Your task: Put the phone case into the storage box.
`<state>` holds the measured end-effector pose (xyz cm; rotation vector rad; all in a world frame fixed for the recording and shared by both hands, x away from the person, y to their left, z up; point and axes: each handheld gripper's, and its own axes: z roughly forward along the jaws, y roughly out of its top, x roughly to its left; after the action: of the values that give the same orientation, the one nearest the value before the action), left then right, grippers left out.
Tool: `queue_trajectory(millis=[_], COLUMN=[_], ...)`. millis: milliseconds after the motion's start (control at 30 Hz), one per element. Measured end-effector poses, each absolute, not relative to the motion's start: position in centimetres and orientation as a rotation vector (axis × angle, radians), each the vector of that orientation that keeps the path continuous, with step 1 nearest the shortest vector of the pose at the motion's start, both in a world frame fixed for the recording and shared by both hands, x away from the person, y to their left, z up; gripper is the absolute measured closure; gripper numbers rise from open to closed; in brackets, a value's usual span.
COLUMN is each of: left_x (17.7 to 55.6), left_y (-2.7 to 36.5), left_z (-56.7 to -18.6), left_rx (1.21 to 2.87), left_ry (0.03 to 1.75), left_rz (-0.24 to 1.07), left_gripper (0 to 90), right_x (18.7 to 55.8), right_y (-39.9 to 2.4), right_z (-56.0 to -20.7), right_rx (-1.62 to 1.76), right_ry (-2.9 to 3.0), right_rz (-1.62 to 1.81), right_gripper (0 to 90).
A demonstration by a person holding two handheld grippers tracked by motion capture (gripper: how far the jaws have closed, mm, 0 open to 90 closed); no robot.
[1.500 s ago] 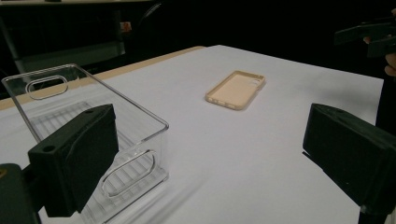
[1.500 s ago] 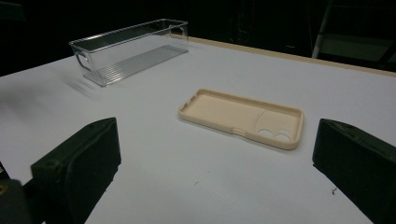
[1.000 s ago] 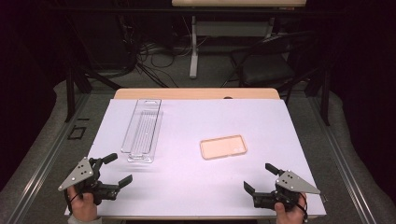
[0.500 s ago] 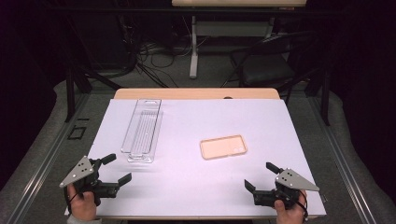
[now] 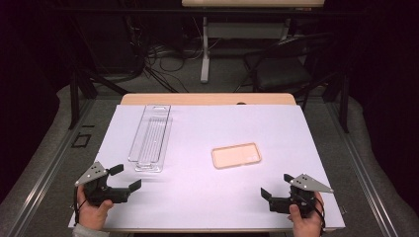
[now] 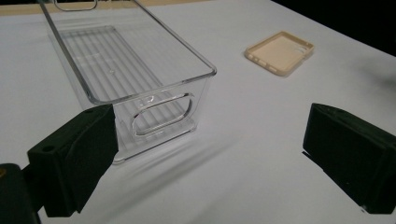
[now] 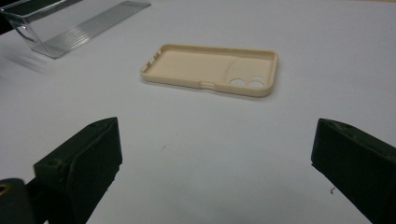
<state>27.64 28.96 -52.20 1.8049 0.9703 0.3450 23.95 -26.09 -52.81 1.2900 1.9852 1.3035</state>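
Observation:
A beige phone case [image 5: 236, 155] lies hollow side up on the white table cover [image 5: 212, 128], right of centre. It appears again in the right gripper view [image 7: 212, 69] and the left gripper view [image 6: 280, 51]. A long clear plastic bin [image 5: 150, 137] stands empty at the left [image 6: 135, 70]. My left gripper [image 5: 125, 177] is open near the front left corner, just short of the bin's near end [image 6: 210, 158]. My right gripper [image 5: 277, 186] is open near the front right, a hand's length before the case [image 7: 215, 172]. Nothing sits between either pair of jaws.
The wooden table edge [image 5: 207, 98] shows beyond the cover at the back. Behind the table are a black chair [image 5: 286, 69], a table leg [image 5: 204, 49] and cables on the grey floor. A metal rail [image 5: 44, 168] runs along the left.
Both grippers have shifted only slightly near the front edge. The case and the bin have not moved.

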Motion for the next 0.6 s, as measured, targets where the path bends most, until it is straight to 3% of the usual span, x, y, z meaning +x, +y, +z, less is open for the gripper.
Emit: queue_trajectory(millis=[267, 600], left_x=[27.62, 28.12], left_y=[29.28, 29.59], left_z=[-52.04, -51.93], left_rx=[1.785, 1.773], left_ry=[1.057, 1.107], left_rz=[0.398, 0.369], left_gripper=[3.3, 3.4], right_x=[24.87, 25.1], right_y=[-26.17, -25.49], right_z=[-53.48, -53.22], right_rx=[1.412, 1.425], right_ry=[2.019, 2.023], right_rz=[1.243, 1.184], right_gripper=[0.0, 0.0])
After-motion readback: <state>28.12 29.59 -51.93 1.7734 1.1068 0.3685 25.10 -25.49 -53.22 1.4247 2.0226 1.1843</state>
